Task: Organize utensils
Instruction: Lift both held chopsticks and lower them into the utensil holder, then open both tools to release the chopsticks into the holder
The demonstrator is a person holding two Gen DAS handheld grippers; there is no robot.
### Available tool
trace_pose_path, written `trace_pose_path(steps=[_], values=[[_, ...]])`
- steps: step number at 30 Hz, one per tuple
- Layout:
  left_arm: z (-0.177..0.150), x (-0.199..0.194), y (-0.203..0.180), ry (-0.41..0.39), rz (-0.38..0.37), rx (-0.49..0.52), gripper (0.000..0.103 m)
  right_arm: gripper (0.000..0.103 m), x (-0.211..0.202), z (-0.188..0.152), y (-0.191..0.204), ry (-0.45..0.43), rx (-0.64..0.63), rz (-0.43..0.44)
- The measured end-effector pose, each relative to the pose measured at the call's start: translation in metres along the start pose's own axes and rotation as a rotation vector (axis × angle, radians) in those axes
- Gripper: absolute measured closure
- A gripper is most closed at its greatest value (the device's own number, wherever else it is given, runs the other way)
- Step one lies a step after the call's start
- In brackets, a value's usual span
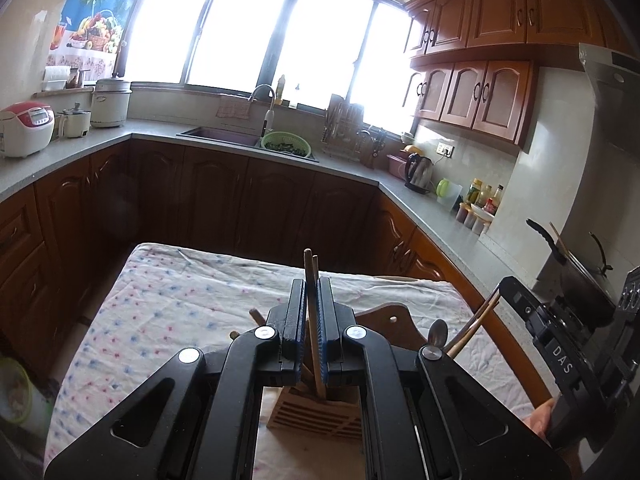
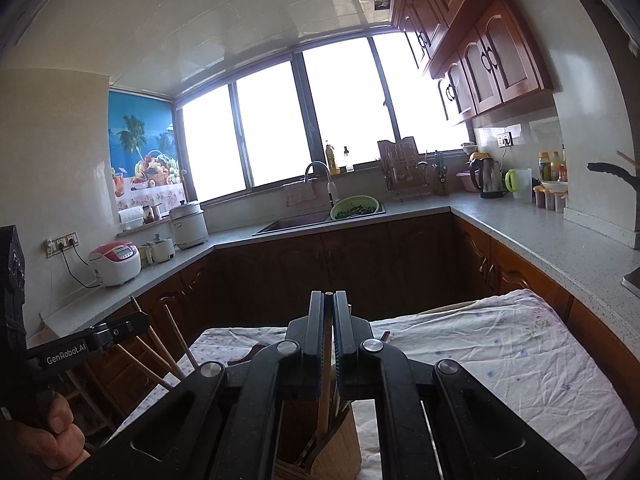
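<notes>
Holding chopsticks point(image 1: 311, 280) clamped in our left gripper point(image 1: 312, 292) and another utensil point(image 2: 329, 320) in our right gripper point(image 2: 329, 304), we're hovering just above the wooden holder point(image 1: 316, 416).

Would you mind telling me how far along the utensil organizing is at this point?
Done: several utensils already stand in the wooden holder. In hand: the left tongs are shut on a pair of chopsticks over the holder, and the right tongs are shut on a wooden utensil. Left: both must still be released into the holder.
</notes>
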State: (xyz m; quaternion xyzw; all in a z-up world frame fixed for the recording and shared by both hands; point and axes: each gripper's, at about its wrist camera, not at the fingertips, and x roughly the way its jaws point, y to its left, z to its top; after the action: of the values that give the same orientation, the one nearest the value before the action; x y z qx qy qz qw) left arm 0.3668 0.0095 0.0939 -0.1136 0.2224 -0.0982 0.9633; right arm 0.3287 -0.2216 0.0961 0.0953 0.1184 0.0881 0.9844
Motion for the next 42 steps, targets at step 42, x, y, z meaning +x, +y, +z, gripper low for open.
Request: trace_pose_path(steps=[42], values=[[0.002,0.014,0.001,0.051,0.051,0.017,0.097,0.094,0.016,0.005,-0.009,0.095,-0.006,-0.007]])
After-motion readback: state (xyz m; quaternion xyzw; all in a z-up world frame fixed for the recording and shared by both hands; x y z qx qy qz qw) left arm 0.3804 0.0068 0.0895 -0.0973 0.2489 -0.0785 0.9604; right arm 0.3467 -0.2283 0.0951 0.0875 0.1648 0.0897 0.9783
